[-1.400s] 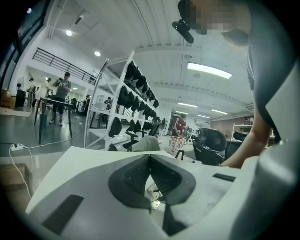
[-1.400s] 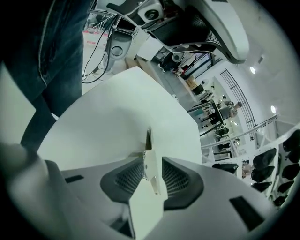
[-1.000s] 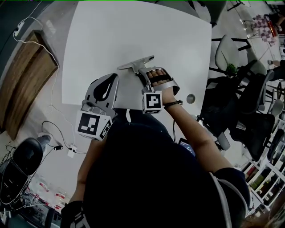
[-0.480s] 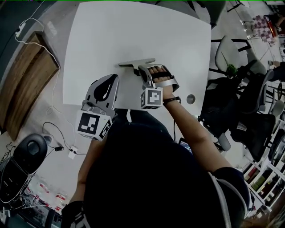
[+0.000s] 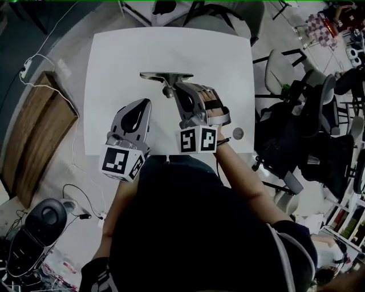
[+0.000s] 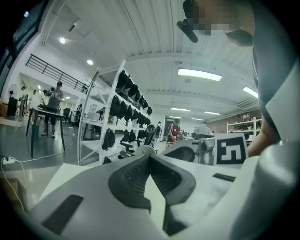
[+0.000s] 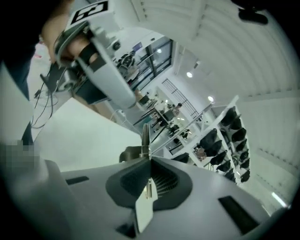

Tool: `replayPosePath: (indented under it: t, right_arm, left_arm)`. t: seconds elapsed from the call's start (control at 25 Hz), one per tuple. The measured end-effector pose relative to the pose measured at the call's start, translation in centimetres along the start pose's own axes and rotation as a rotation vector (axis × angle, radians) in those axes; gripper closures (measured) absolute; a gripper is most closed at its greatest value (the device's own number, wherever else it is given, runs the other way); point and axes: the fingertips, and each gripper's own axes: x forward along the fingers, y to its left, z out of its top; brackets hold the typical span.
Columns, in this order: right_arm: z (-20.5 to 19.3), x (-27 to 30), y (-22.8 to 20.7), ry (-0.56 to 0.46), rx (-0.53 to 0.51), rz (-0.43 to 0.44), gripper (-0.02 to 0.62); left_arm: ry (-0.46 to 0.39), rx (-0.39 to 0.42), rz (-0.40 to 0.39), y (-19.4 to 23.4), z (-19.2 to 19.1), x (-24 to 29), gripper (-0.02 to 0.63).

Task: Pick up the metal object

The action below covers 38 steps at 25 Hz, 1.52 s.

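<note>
The metal object (image 5: 162, 76), a grey T-shaped bracket, sits crosswise over the middle of the white table (image 5: 114, 63). My right gripper (image 5: 173, 90) is shut on its stem from the near side. In the right gripper view the thin metal plate (image 7: 146, 136) stands edge-on, pinched between the dark pads, and pokes out past the right gripper (image 7: 149, 161). My left gripper (image 5: 146, 103) hovers to the left near the table's front edge. Its jaws meet with nothing in them, as the left gripper view shows at the left gripper (image 6: 149, 157).
A round cable hole (image 5: 238, 133) marks the table's near right corner. Office chairs (image 5: 296, 91) crowd the right side and another chair (image 5: 217, 14) stands at the far edge. A wooden board (image 5: 31, 131) and cables (image 5: 34, 63) lie on the floor at left.
The right gripper's jaws have closed on the metal object. The object has swung from a slant to lying crosswise. The left gripper has stayed put.
</note>
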Motion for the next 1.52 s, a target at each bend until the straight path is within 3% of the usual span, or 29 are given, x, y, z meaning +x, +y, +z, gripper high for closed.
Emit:
replayPosePath:
  t: [0.28,0.44,0.64,0.76,1.08,1.52]
  right_arm:
    - [3.4,-5.2,-9.6,-0.107,0.331,-0.213,0.566]
    - [4.3,-7.1,-14.2,-0.199,0.467,-0.308,0.566]
    - [3.9,-10.1,-16.3,-0.303,0.717,-0.356,0.566]
    - [3.8,-10.5,-17.0,-0.327,0.806,-0.373,0.566]
    - [3.6,-10.6,-17.1,-0.328,0.875,-0.377,0.566]
    - [4.1,-10.6,-17.2,-0.346,0.852,-0.364,0.566]
  left_arm:
    - [-0.106,0.065,-0.021,-0.6,6.2,1.3,0.583]
    - [-0.199,0.137,-0.011,-0.6,10.8,2.4,0.583]
    - [-0.245,0.179,0.029,-2.1,14.1,1.9,0.583]
    - [-0.272,0.194,0.039,-1.9,15.4,2.0,0.583]
    - [-0.263,0.195,0.053,-1.5,15.5,1.5,0.583]
    - [-0.249,0.193,0.064,-1.1,15.2,1.5,0.583]
